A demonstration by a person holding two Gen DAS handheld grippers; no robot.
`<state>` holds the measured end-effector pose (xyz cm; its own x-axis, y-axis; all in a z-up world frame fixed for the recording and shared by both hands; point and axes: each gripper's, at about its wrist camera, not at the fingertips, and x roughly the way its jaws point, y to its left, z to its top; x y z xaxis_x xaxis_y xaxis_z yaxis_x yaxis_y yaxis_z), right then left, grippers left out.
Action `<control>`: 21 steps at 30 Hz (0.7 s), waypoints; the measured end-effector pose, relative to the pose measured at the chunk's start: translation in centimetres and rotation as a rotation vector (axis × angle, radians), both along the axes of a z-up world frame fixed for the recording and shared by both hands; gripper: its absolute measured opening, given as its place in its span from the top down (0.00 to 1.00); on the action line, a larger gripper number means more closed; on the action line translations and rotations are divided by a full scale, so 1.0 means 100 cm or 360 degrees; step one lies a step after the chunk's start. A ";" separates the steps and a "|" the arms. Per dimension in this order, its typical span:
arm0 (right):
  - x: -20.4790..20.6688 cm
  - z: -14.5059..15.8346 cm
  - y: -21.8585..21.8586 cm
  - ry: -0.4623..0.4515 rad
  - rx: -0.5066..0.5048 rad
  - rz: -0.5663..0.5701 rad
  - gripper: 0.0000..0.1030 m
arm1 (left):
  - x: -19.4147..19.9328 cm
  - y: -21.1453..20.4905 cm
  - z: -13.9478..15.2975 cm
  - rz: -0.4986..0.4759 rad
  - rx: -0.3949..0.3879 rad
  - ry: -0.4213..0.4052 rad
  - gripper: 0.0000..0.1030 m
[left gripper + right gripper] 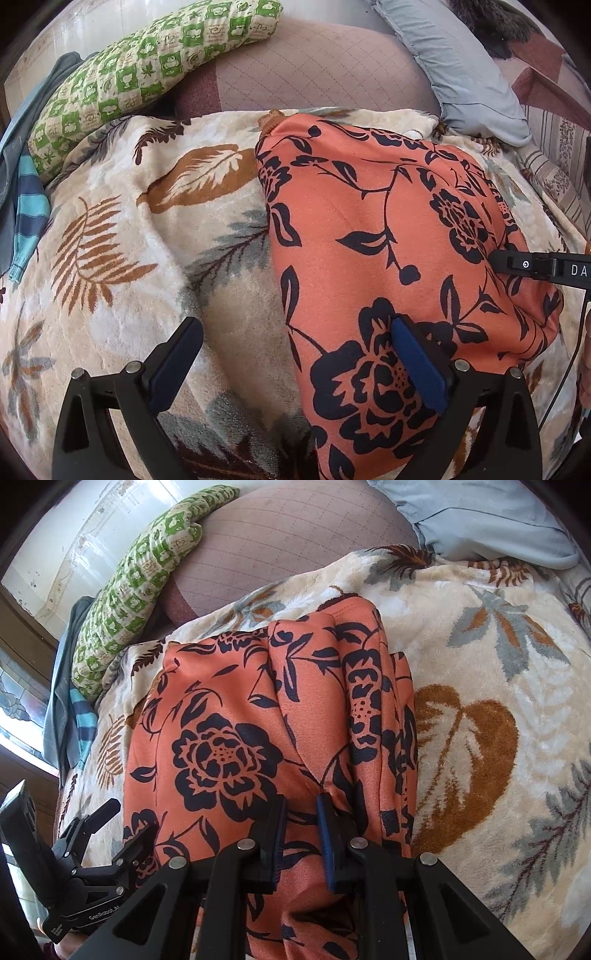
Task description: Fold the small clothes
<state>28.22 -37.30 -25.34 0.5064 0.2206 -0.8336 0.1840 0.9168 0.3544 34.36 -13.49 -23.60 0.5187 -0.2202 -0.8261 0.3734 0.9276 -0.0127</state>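
**Orange garment part-folded on bed, one edge pinched**

Pictured mid-fold: an orange garment (388,229) with a black flower print, lying on a cream blanket (122,236) patterned with leaves, in the near-middle of the bed. Appeared already doubled over at least once, judging by the layered edges stacked along its right side in the right wrist view (384,709) and the smooth, rounded left edge in the left wrist view. Not yet a tidy bundle: shallow creases across the top, and a lumpy far corner. By the look of it, one or more folds left to make, then a smoothing-down.

Right tongs (301,834) narrowed to a slim gap, with a ridge of orange cloth between the blue pads at the garment's near edge; seemingly pinching that ridge, though contact on both pads hard to confirm. Left tongs (295,369) spread wide, holding nothing: the right-hand pad (417,365) over the near-left part of the garment, the other over bare blanket, straddling the garment's left edge.

Further back: a green checked pillow (147,70) at far left, a grey-blue pillow (469,70) at far right, a striped blue cloth (31,218) at the left edge.
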 end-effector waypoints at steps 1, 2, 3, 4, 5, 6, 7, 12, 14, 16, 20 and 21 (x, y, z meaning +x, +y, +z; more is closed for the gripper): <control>0.000 0.000 0.000 0.0000 -0.0004 -0.0001 0.81 | -0.001 -0.001 0.000 -0.0002 0.0010 -0.0008 0.01; 0.001 0.000 0.001 -0.0002 -0.0007 -0.0001 0.81 | -0.002 -0.002 0.000 -0.0004 0.0023 -0.0020 0.01; 0.001 0.000 0.001 -0.0003 -0.0008 0.0000 0.81 | -0.003 -0.003 0.001 -0.0008 0.0035 -0.0031 0.01; 0.001 0.000 0.001 -0.0003 -0.0006 0.0000 0.81 | -0.003 -0.004 0.001 -0.0009 0.0042 -0.0038 0.01; 0.001 0.000 0.001 -0.0004 -0.0004 0.0001 0.81 | -0.003 -0.004 0.001 -0.0007 0.0044 -0.0040 0.01; 0.001 0.000 0.000 -0.0005 -0.0001 0.0002 0.81 | -0.003 -0.003 0.001 -0.0004 0.0040 -0.0037 0.01; 0.001 0.000 0.001 -0.0004 -0.0001 0.0001 0.81 | -0.002 -0.002 0.001 0.0000 0.0034 -0.0031 0.01; 0.002 0.000 0.001 -0.0004 0.0005 -0.0001 0.81 | -0.002 -0.002 0.001 0.0004 0.0036 -0.0032 0.00; 0.002 0.000 0.001 -0.0003 0.0004 -0.0001 0.81 | -0.001 -0.001 0.000 0.0013 0.0026 -0.0021 0.00; 0.002 0.000 0.000 -0.0005 0.0000 0.0001 0.80 | 0.000 0.000 -0.001 0.0019 0.0017 0.0003 0.00; 0.003 -0.003 0.002 -0.0013 -0.0008 0.0010 0.80 | 0.003 -0.002 -0.006 0.0012 0.0032 0.0057 0.00; 0.003 -0.004 0.002 -0.0016 -0.0008 0.0010 0.80 | 0.003 -0.002 -0.006 0.0010 0.0034 0.0062 0.00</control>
